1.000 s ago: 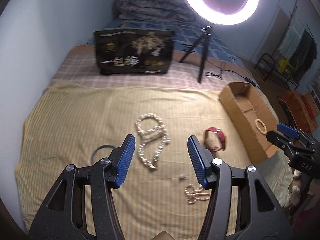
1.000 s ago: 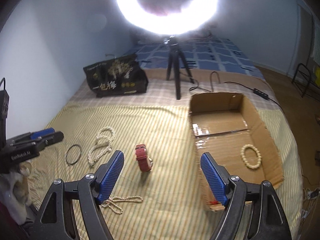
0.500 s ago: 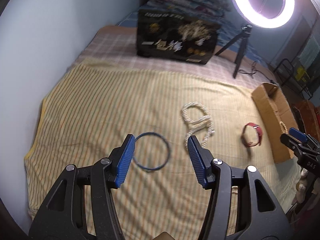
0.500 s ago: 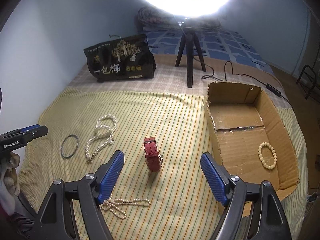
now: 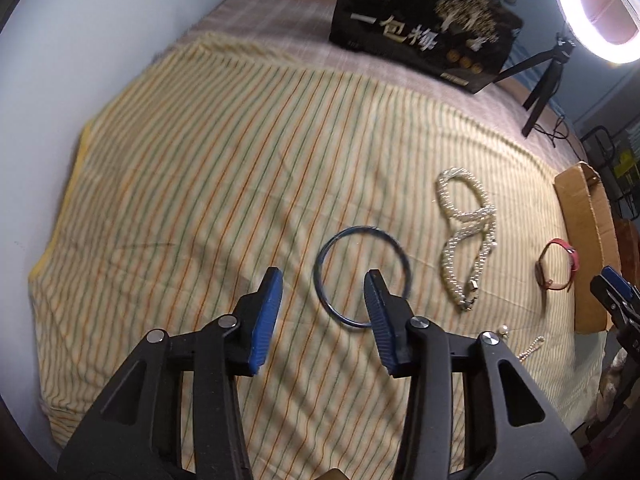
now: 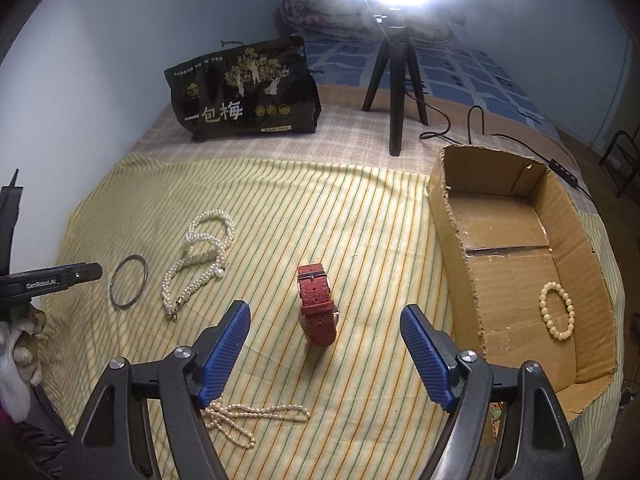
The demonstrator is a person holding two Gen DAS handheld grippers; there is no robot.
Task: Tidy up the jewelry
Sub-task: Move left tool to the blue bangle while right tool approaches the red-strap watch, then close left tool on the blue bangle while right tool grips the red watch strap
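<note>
A thin dark bangle (image 5: 362, 276) lies flat on the striped cloth; my left gripper (image 5: 322, 280) is open, its right finger over the bangle's near edge, the left finger outside. It also shows in the right wrist view (image 6: 129, 282). A thick pearl necklace (image 5: 466, 240) (image 6: 200, 256) lies to its right. A red watch (image 6: 318, 306) (image 5: 558, 266) stands on edge just beyond my open, empty right gripper (image 6: 326, 332). A thin pearl strand (image 6: 244, 418) lies under the right gripper's left finger. A bead bracelet (image 6: 557, 315) lies in the cardboard box (image 6: 456, 248).
A black printed bag (image 6: 244, 92) stands at the back of the bed. A ring light on a tripod (image 6: 394, 80) with a trailing cable stands behind the box. The wall runs along the left edge of the bed (image 5: 60, 220).
My left gripper has swung left and dropped from over the pearl necklace to the bangle, its jaws narrowing. My right gripper has moved forward and lower toward the red watch.
</note>
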